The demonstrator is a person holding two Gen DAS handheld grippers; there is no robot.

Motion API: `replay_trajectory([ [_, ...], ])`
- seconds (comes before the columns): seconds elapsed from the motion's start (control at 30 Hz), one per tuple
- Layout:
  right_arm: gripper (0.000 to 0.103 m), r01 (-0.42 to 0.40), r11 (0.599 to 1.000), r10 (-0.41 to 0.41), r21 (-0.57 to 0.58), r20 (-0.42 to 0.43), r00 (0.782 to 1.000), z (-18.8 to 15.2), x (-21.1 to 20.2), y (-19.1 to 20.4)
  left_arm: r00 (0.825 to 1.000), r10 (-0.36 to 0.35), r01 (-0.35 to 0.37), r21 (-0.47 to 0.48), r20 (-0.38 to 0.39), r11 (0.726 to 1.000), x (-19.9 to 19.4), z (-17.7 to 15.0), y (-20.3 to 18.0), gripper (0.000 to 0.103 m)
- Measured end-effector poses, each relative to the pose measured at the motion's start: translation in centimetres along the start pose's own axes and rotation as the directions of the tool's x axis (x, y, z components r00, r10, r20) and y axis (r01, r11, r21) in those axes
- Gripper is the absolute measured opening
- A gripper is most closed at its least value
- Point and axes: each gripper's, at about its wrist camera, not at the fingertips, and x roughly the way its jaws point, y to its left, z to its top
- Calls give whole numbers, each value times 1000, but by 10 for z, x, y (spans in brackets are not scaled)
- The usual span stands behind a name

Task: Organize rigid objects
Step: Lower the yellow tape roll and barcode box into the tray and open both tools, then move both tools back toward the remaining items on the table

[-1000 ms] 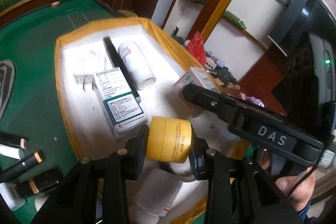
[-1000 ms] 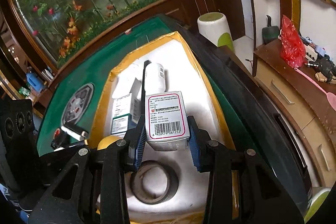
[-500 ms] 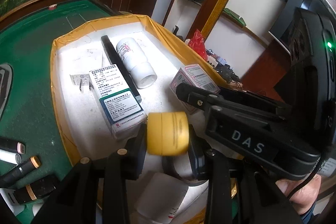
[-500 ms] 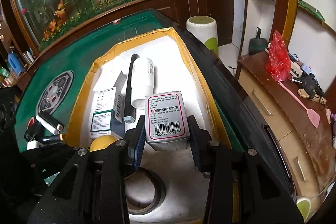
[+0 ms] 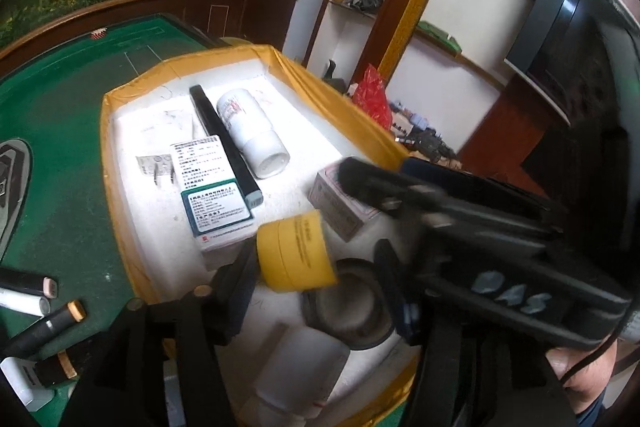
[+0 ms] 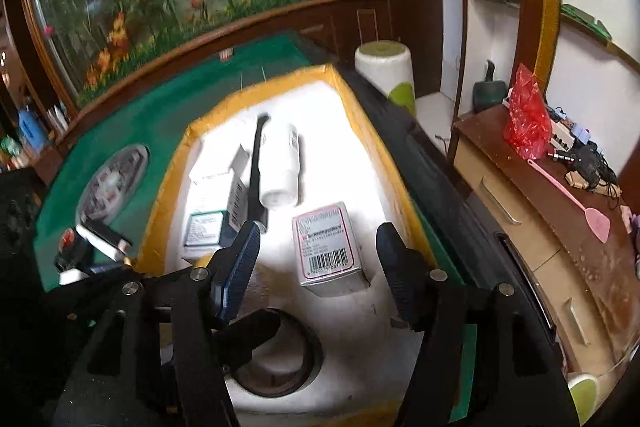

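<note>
A white tray with a yellow rim (image 5: 106, 147) (image 6: 384, 155) lies on the green table. A yellow round jar (image 5: 296, 253) sits tilted between the fingers of my left gripper (image 5: 312, 279). Those jaws are opening: the jar leans by the left pad and there is a wide gap to the right one. A grey box with a pink-bordered label (image 6: 326, 247) (image 5: 336, 203) stands on the tray floor between the blue pads of my right gripper (image 6: 318, 263). These jaws are opening too, and neither pad touches the box.
In the tray lie a white bottle (image 5: 252, 135), a long black bar (image 5: 224, 143), a white and green medicine box (image 5: 212, 195), a black tape roll (image 5: 348, 307) and another white bottle (image 5: 300, 367). Several markers (image 5: 44, 319) lie on the felt at left.
Both pairs of jaws have spread apart. The pink-labelled box has left the right pads and rests on the tray. The yellow jar is no longer squeezed and has tipped.
</note>
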Motion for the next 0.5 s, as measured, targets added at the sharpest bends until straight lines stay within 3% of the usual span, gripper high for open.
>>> replay_trajectory([
  [0.23,61,-32,998,23,59,142,990,-12,-51,-1,999,-7,9,-44,39,999,-26,-2,8,66],
  [0.5,61,-109,992,97,65,173,980,-19,-71,18,997,7,-3,-55,76,998,-66,-16,28,66],
])
